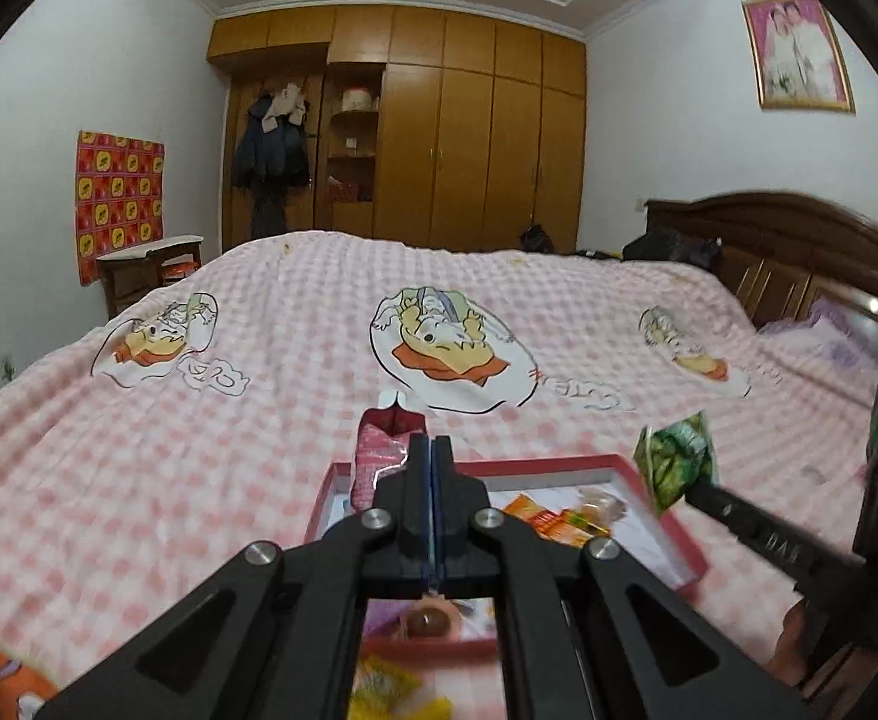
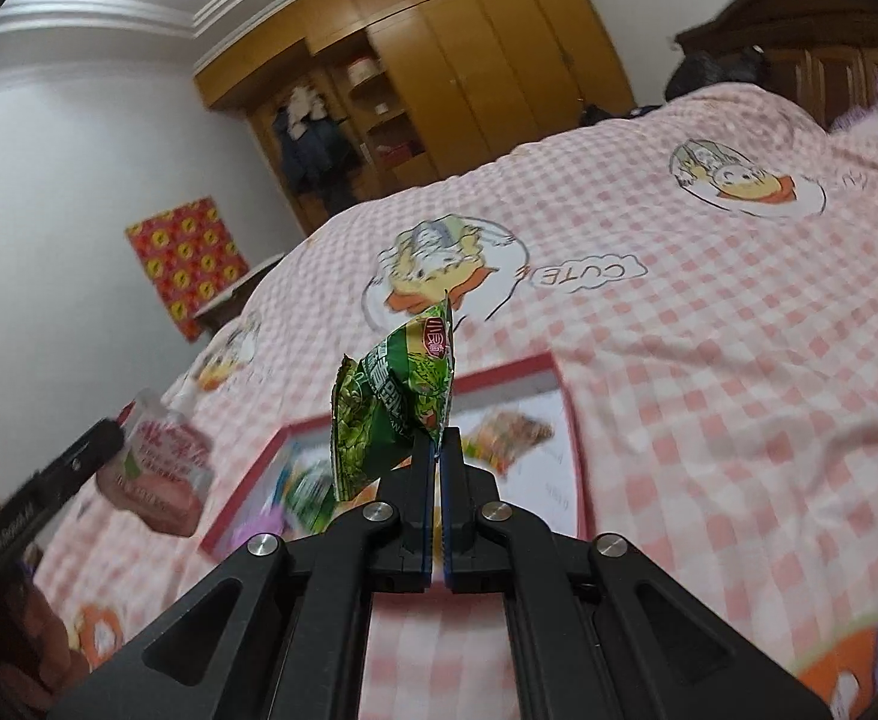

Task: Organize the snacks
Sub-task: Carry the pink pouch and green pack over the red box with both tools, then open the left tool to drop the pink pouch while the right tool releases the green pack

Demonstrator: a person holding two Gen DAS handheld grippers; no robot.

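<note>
Right wrist view: a green snack packet [image 2: 393,405] is pinched upright by the right gripper [image 2: 437,450], above the red-rimmed tray [image 2: 517,373] just beyond. A pink pouch [image 1: 378,456] is pinched by the left gripper [image 1: 431,450] over the tray's left end.

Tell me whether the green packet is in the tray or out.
Out. The right gripper is shut on the green packet, holding it up in the air above the red-rimmed tray.

Left tongs [image 1: 431,443] and right tongs [image 2: 437,438] both clamped tight, angled slightly downward, side by side.
</note>
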